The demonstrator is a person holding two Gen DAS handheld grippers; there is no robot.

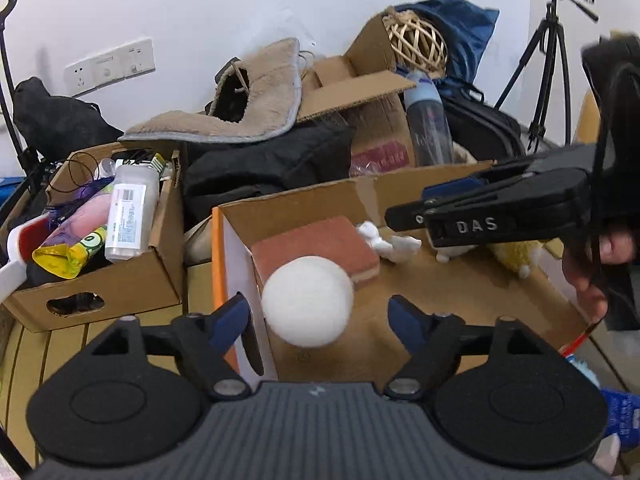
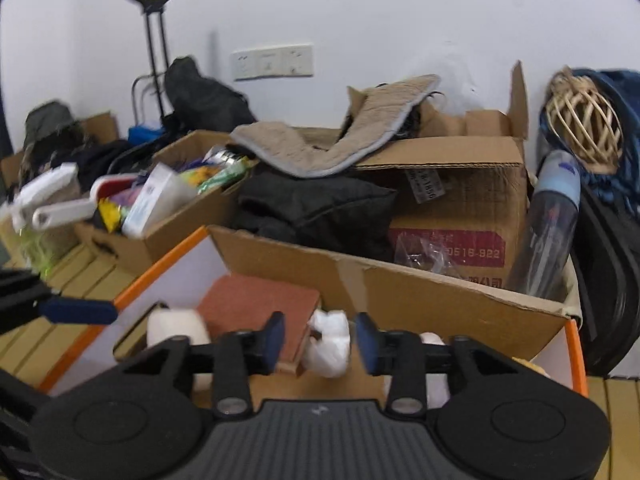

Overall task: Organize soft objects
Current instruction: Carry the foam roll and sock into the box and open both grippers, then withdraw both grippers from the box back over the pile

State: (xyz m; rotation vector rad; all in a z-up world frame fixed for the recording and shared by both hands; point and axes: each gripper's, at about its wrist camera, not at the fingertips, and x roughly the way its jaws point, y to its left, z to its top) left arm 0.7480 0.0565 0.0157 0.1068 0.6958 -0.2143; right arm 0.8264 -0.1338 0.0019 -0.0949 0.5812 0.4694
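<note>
Both the left tongs (image 1: pixel 318 312) and right tongs (image 2: pixel 320 338) are spread, gripping nothing, above the cardboard box (image 1: pixel 460 292) containing the white ball (image 1: pixel 307 301), red-brown sponge (image 1: pixel 320 246) and white plush toy (image 2: pixel 330 342).

A tripod (image 1: pixel 548 64) stands at the wall near a wicker ball (image 1: pixel 418 42) resting on blue cloth. A water bottle (image 2: pixel 554 220) leans beside a printed carton (image 2: pixel 460 216). A wall socket (image 2: pixel 272 61) sits above a black bag (image 2: pixel 200 98), next to a trolley handle (image 2: pixel 150 8)
</note>
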